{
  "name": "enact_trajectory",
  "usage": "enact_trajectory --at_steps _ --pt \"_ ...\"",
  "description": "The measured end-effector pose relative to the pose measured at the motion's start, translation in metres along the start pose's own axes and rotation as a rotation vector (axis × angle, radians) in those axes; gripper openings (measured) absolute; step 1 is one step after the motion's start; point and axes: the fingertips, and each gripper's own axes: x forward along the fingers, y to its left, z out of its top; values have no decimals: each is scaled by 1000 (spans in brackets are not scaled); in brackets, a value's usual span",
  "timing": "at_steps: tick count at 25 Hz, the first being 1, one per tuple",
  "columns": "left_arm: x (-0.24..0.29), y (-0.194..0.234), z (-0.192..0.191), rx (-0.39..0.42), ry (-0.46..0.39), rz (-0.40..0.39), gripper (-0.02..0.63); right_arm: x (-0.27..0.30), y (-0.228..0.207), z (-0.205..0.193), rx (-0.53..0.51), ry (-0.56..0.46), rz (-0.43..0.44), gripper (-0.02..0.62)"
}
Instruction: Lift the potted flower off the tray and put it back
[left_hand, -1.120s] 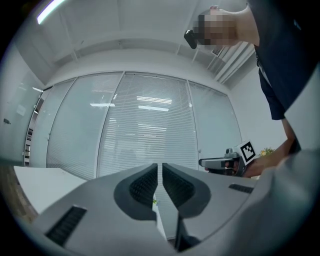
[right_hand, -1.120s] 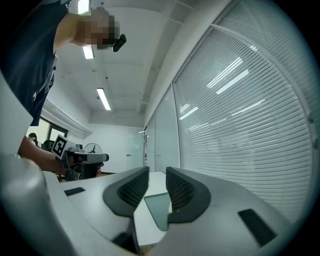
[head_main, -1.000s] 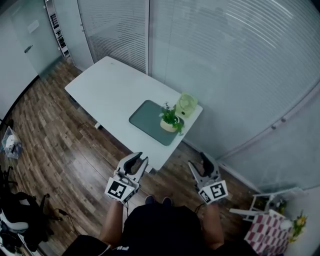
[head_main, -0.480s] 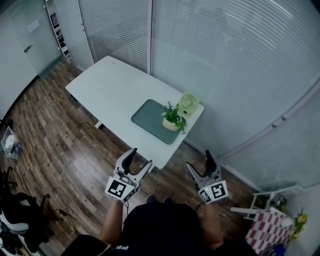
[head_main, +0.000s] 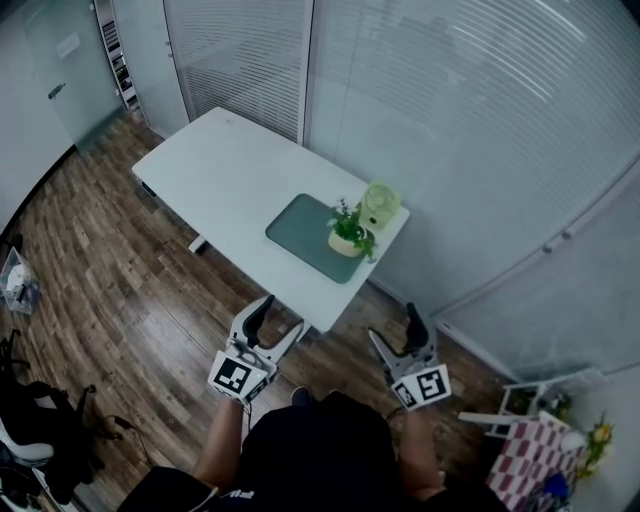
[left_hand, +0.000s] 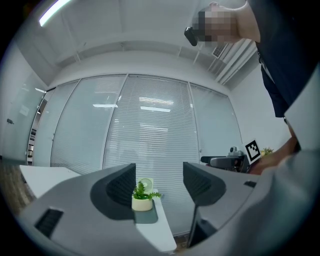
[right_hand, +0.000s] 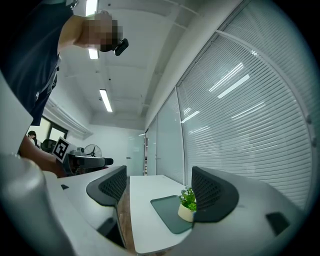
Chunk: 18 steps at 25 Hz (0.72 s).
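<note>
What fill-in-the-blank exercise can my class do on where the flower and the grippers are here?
1. The potted flower stands ____ the tray.
2. The tray lies on a ____ table.
3. The jaws of the left gripper and the right gripper stand ____, not shut.
Missing words: on; white; open.
Note: both grippers' jaws have just been opening, and neither holds anything.
</note>
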Motion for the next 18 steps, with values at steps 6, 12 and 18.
enact_trajectory --at_steps 6,12,18 --pt "-11 -2 -1 -5 3 -12 275 -6 14 -2 2 7 -5 371" --pt "-15 -10 -1 -17 3 -35 275 -20 17 -2 15 10 -38 371" --pt "-18 -17 -4 -32 1 -46 275 -27 22 1 23 11 -35 371"
